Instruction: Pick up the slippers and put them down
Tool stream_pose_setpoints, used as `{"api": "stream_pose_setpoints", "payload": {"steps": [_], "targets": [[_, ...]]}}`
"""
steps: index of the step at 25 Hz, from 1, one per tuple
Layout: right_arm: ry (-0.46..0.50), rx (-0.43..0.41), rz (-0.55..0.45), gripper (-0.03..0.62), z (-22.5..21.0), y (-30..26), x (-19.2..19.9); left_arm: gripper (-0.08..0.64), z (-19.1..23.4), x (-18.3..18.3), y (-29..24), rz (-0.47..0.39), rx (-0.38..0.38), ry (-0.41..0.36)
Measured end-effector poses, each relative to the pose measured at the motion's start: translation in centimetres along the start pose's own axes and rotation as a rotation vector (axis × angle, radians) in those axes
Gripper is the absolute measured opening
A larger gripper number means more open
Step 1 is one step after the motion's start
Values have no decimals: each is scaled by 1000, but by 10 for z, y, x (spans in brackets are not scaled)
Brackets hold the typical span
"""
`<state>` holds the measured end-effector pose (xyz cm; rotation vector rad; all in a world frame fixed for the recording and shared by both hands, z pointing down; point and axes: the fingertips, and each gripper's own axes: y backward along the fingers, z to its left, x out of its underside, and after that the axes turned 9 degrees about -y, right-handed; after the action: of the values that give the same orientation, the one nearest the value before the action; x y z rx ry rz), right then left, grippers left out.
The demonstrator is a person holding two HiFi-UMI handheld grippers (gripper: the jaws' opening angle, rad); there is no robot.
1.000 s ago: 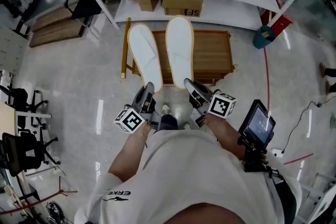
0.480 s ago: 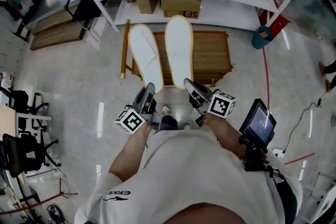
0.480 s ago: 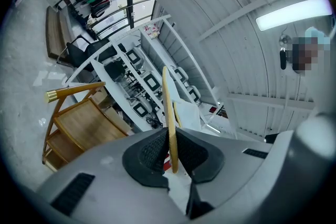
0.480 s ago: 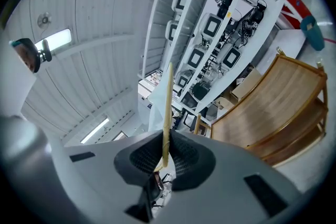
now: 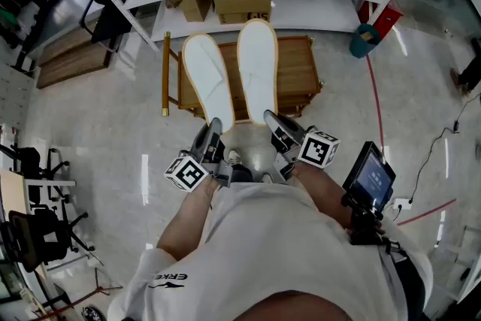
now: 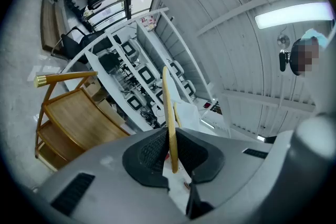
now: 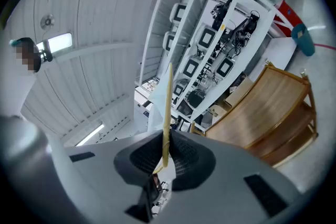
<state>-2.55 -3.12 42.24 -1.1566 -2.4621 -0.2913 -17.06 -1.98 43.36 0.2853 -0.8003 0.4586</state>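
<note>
Left gripper: Your left gripper has its jaws almost together, pinched on the thin tan-edged end of the left slipper.
Right gripper: Your right gripper is the same, jaws nearly closed on the end of the right slipper.
Where the slippers are: You hold both out in front of you, side by side with a narrow gap between them. Their white faces turn toward the head camera, above the wooden rack and clear of the floor.
Done: The pick-up looks complete, one slipper in each grip.
Left: Putting them down. Neither slipper rests on anything yet, and you have not released either.
Readable writing: Your shirt reads "ERKE" near its lower left hem.
Unreadable: The print on the cardboard box under the white shelving is too small to read. So is the handheld screen at your right.
Slippers' own marks: No brand shows on them.
</note>
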Motion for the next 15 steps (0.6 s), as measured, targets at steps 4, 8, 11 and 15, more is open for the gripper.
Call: {"api": "stream_pose_setpoints", "payload": {"steps": [4,8,11,15], "targets": [[-1,35,-59,32,-7,18,-11,31,-9,14,-19,48,46,12],[-1,69,-137,32,-13,34,-25,31,-18,24,-42,105,115,21],[6,104,-196,32,-15,44,-35,31,-25,30,-60,148,172,29],[9,146,-260,32,-15,54,-40,31,-33,33,-77,197,230,46]]}}
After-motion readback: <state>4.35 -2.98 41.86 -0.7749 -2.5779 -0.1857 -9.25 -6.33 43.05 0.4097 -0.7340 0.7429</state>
